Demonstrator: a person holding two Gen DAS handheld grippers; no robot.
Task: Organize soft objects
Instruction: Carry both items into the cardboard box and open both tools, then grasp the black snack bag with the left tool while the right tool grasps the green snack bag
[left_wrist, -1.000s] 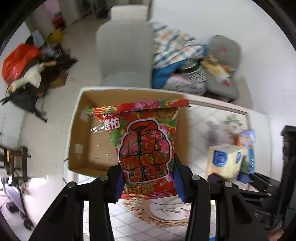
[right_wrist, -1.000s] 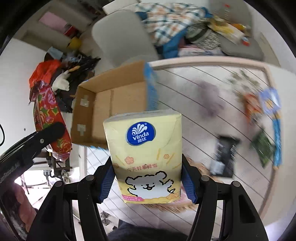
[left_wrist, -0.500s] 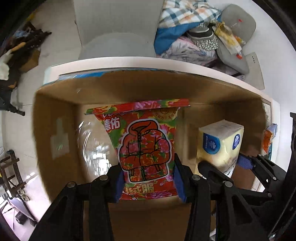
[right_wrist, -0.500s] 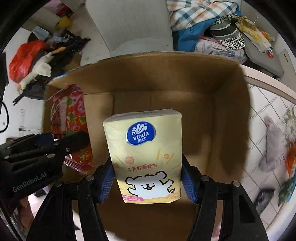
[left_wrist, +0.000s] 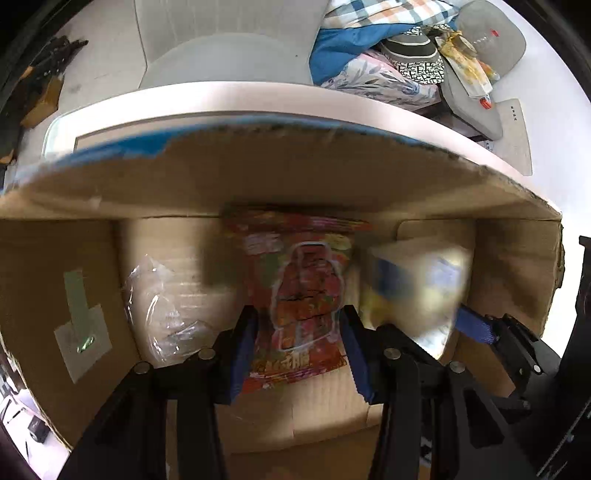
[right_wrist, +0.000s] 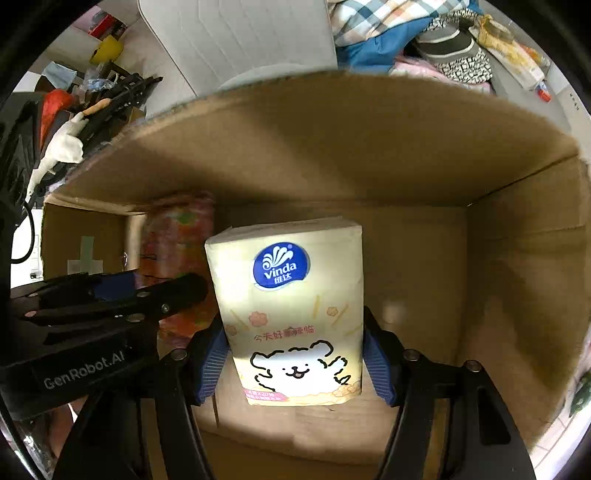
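Observation:
My left gripper (left_wrist: 299, 350) is shut on a red floral packet (left_wrist: 303, 295) and holds it deep inside the cardboard box (left_wrist: 295, 173), close to the box floor. My right gripper (right_wrist: 295, 358) is shut on a yellow Vinda tissue pack (right_wrist: 291, 314), also inside the box (right_wrist: 369, 147), just right of the packet. The tissue pack shows blurred in the left wrist view (left_wrist: 413, 284). The red packet (right_wrist: 177, 243) and the left gripper's body (right_wrist: 110, 295) show at the left of the right wrist view.
A clear plastic wrapper (left_wrist: 159, 302) lies on the box floor at the left. The box stands on a white table (left_wrist: 221, 99). Behind it are a grey chair (left_wrist: 229, 55) and a pile of clothes (left_wrist: 388, 55).
Both grippers have moved deeper into the box with their loads, toward its floor. The box walls now fill both views.

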